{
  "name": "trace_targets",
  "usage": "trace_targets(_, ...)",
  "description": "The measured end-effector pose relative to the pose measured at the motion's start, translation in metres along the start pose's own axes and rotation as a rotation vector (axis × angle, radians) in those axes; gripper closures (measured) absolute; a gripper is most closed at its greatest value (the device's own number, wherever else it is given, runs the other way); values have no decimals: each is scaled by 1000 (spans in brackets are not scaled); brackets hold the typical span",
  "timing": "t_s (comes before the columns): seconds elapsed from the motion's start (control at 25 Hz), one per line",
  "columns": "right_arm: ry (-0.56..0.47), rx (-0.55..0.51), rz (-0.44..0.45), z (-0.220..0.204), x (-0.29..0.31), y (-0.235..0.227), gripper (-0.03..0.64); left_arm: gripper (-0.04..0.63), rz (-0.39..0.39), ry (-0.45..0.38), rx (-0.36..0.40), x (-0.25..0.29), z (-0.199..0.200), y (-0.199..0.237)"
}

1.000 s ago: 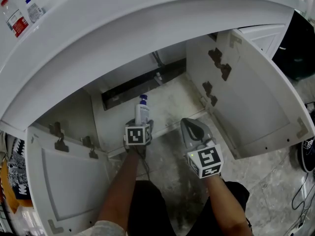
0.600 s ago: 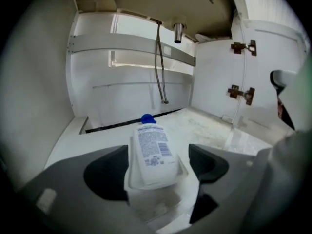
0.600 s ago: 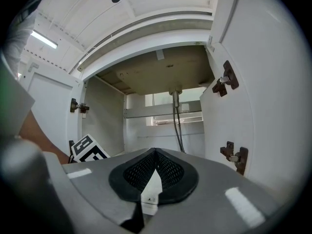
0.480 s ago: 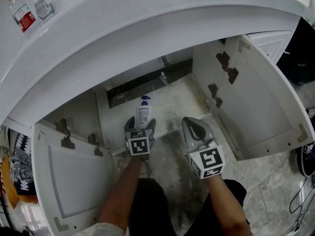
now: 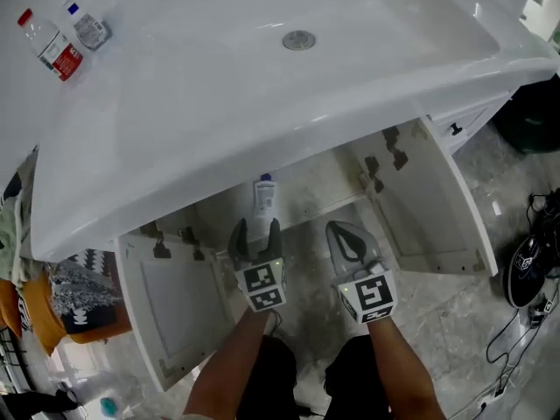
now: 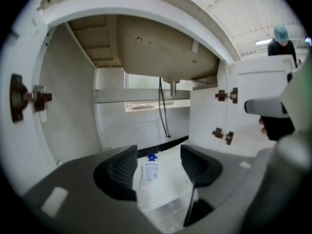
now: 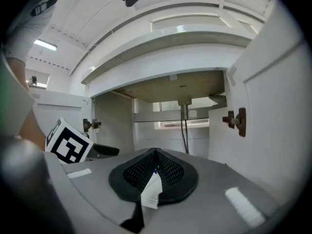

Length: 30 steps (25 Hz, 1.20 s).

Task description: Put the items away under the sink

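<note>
Left tongs (image 5: 255, 228) open, just narrowed, nothing gripped. Right tongs (image 5: 339, 233) closed. Bottle (image 5: 264, 201) upright on cabinet floor (image 5: 308, 189) under sink (image 5: 219, 103), just beyond left tongs, untouched.

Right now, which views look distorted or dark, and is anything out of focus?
Head view: the sink rim bows from the wide lens, the cabinet beneath is shaded. Left gripper view: black round border; the jaws look soft, the bottle beyond sharper. Right gripper view: black corners, curved door edge.
</note>
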State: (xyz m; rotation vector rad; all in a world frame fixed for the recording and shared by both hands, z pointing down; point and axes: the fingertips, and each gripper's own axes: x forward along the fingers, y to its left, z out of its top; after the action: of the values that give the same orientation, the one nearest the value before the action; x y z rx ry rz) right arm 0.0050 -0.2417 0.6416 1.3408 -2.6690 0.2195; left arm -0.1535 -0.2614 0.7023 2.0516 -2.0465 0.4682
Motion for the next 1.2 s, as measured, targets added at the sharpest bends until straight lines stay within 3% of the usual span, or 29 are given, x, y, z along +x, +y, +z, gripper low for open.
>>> trace_targets(0.36, 68, 54, -14, 144, -78, 27, 617, 345, -126, 67, 19, -127, 120, -24)
trace_targets(0.68, 109, 4, -9, 292, -141, 45, 617, 370, -215, 45, 23, -244, 245, -13)
trace_targets(0.8, 140, -41, -12, 338, -169, 47, 617, 392, -220, 36, 74, -275, 284, -3)
trace_targets(1.08, 96, -111, -18, 422, -219, 56, 617, 577, -220, -83, 112, -323, 370, 9)
trace_targets(1.2, 75, -86, -21, 450, -241, 66, 617, 583, -223, -112, 92, -348, 402, 11)
